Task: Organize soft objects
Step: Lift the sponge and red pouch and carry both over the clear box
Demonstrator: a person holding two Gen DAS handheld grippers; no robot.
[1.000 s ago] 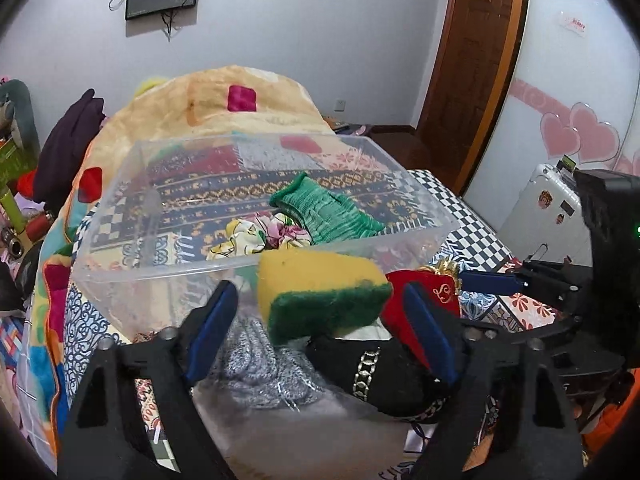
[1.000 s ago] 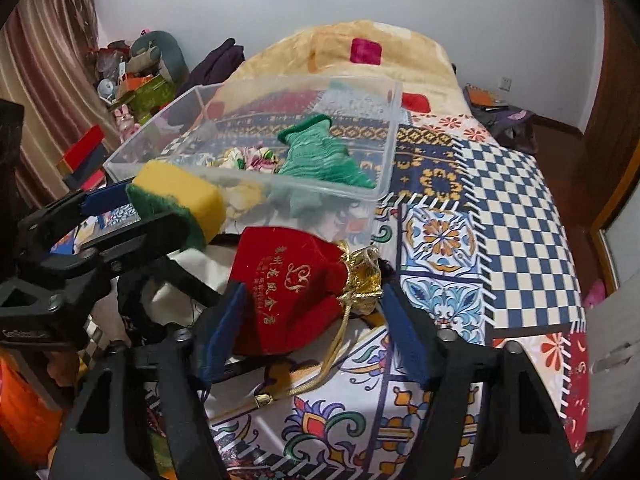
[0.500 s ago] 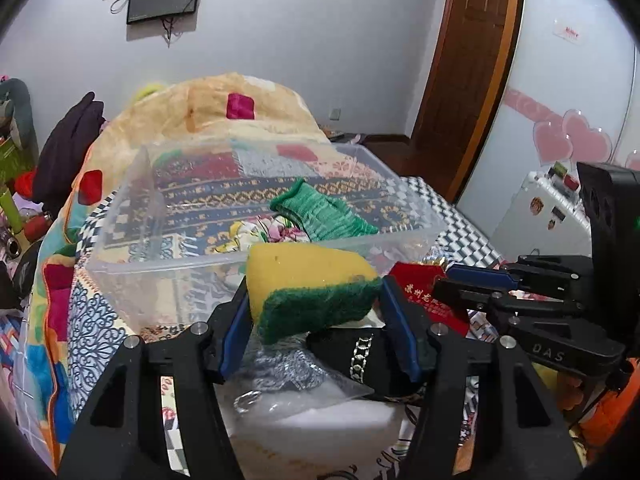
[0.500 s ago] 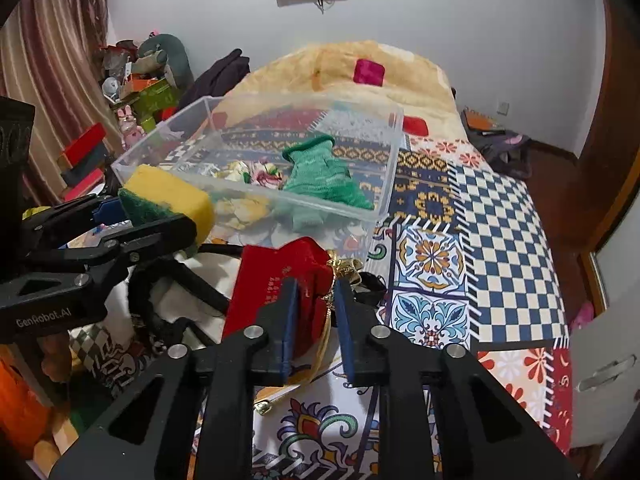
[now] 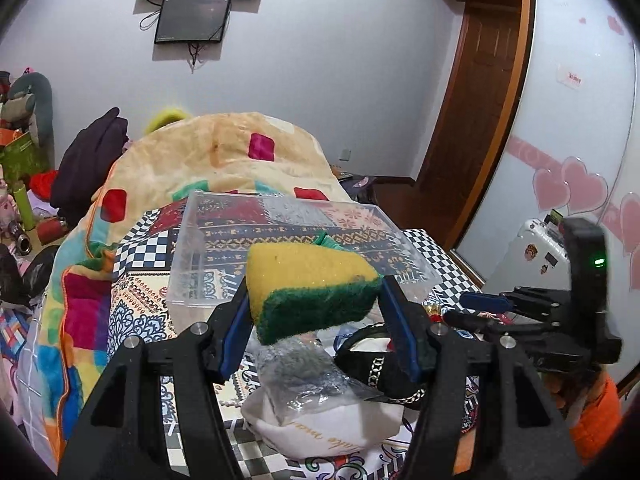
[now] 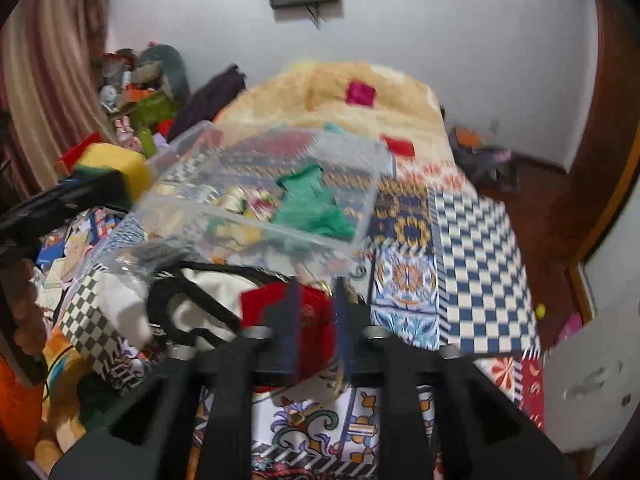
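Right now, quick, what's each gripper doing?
Left gripper: closed on the sponge.
Right gripper: closed on the red pouch.

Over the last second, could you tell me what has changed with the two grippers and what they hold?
The left gripper closed on the sponge and lifted it to the rim of the clear bin. The right gripper shut on the red pouch. The bin, with the green cloth inside, stayed put.
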